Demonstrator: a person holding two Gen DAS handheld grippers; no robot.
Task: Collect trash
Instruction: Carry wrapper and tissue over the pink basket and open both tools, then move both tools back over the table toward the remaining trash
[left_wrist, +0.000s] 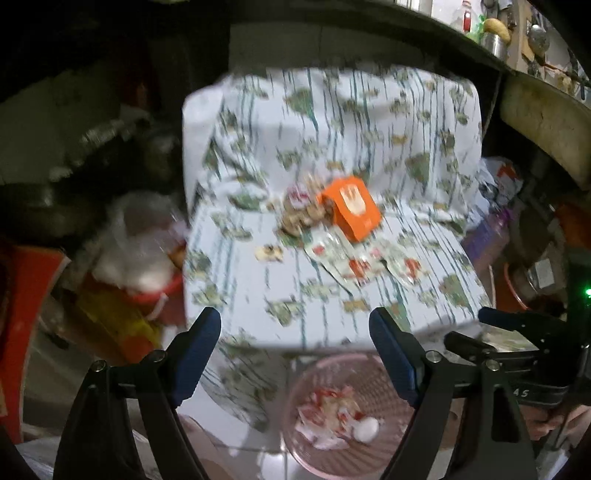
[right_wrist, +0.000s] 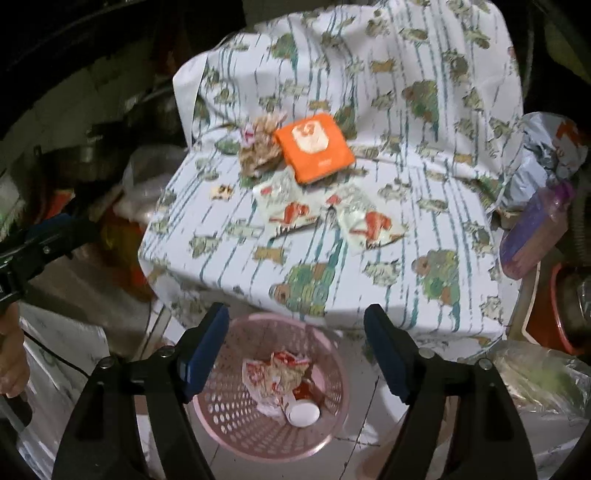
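A pink perforated basket (right_wrist: 229, 424) stands on the floor in front of the cloth-covered table (right_wrist: 221, 258). It holds crumpled red-and-white wrappers (right_wrist: 275, 373) and a white round piece (right_wrist: 303, 413). On the table lie an orange box (right_wrist: 314, 147), a crumpled brown paper (right_wrist: 260, 146), two flat red-and-white wrappers (right_wrist: 288, 206) and a small scrap (right_wrist: 221, 191). My right gripper (right_wrist: 296, 314) hangs open above the basket, nothing between its fingers. My left gripper (left_wrist: 295, 321) is open and empty too, over the table's front edge, with the basket (left_wrist: 295, 443) below and the orange box (left_wrist: 351, 208) ahead.
A purple container (right_wrist: 535, 229) and plastic bags (right_wrist: 546, 147) crowd the table's right side. A red bucket with a white bag (left_wrist: 147, 258) sits left of the table. A cluttered shelf (left_wrist: 498, 33) runs along the upper right. The floor around the basket is tiled.
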